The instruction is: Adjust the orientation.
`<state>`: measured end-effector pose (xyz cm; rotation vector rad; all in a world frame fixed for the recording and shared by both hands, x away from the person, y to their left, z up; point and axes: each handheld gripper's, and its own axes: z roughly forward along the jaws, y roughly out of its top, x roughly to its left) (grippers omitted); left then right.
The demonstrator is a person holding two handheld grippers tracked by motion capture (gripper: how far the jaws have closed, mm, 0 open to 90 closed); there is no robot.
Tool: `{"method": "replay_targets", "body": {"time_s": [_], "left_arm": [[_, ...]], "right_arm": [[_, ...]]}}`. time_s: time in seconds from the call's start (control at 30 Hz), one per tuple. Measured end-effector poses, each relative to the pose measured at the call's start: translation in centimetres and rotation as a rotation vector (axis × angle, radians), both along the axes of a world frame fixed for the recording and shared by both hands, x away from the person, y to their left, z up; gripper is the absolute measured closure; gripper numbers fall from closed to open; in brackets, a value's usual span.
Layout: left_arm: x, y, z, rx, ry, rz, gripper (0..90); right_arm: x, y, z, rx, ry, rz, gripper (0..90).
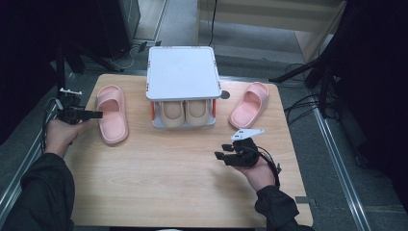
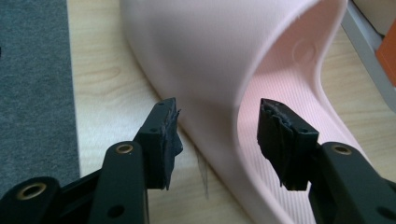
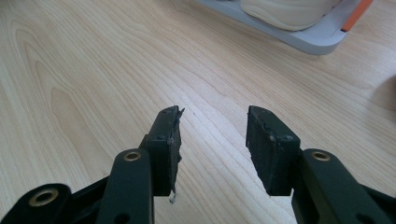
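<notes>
Table (image 1: 168,183) from above bears 2 pink slippers (image 1: 112,113); left gripper (image 2: 217,135) straddles 1 rim.

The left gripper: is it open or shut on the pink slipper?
Open. The left gripper has its jaws apart around the edge of the pink slipper, pads not pressing.

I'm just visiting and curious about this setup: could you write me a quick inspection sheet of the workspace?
Surface: wooden table, bare in front.
Job's things: left pink slipper lies flat; right pink slipper lies angled; beige pair sits inside the grey rack.
Clutter: small dark round spot by the rack.
Tongs: left tongs open, the left slipper's side between the pads, not pressed; right tongs open over bare wood.
Cables: black cable trails from right tongs; more on the floor.
Surroundings: grey floor, dark stands.
</notes>
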<state>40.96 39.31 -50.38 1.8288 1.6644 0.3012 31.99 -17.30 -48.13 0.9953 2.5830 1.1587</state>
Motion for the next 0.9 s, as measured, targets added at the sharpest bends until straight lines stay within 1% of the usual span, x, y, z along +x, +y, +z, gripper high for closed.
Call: {"method": "replay_targets", "body": {"time_s": [0.1,0.2,0.27,0.3,0.33,0.43,0.47,0.5,0.53,0.6,0.73,0.77,0.87,0.9], "left_arm": [[0.8,-0.4,-0.2,0.025,0.007,0.021,46.5],[1.4,-0.8,-0.5,0.050,0.017,0.025,47.7],[1.6,-1.0,-0.5,0.076,0.014,0.034,54.3],[1.7,-1.1,-0.6,0.078,0.007,0.040,59.6],[1.7,-1.1,-0.6,0.079,0.006,0.039,60.6],[1.6,-1.0,-0.4,0.103,-0.002,0.038,69.8],[1.6,-1.0,-0.4,0.121,-0.005,0.037,73.0],[1.5,-1.1,-0.2,0.159,-0.008,0.021,76.1],[1.4,-1.1,-0.2,0.178,-0.010,0.022,79.1],[1.3,-0.9,-0.1,0.179,-0.012,0.018,81.9],[1.1,-0.8,0.0,0.162,-0.006,0.020,83.0],[1.1,-0.7,0.1,0.157,-0.010,0.022,83.1],[0.8,-0.6,0.5,0.143,-0.012,0.020,83.4],[0.7,-0.5,0.6,0.145,-0.012,0.018,83.5]], "right_arm": [[-0.1,-0.3,-0.1,-0.002,0.002,-0.010,55.2],[-0.3,-0.6,-0.2,-0.005,0.002,-0.019,55.1],[-0.4,-0.8,-0.1,-0.006,0.000,-0.025,55.1],[-0.4,-0.9,-0.1,-0.003,0.002,-0.028,55.1],[-0.5,-1.0,-0.1,-0.005,-0.002,-0.032,55.1],[-0.6,-1.3,-0.1,-0.003,0.001,-0.046,55.1],[-0.6,-1.4,-0.1,-0.002,-0.005,-0.048,55.1],[-0.6,-1.5,-0.1,-0.001,-0.006,-0.047,55.1],[-0.7,-1.6,0.0,-0.001,-0.004,-0.053,55.0],[-0.7,-1.6,0.0,0.002,-0.002,-0.055,55.0],[-0.5,-1.5,-0.1,0.000,-0.004,-0.052,54.9],[-0.5,-1.5,-0.1,0.000,-0.003,-0.053,55.0],[-0.4,-1.5,-0.1,0.002,-0.005,-0.050,54.9],[-0.4,-1.5,0.0,0.002,-0.004,-0.050,54.9]]}}
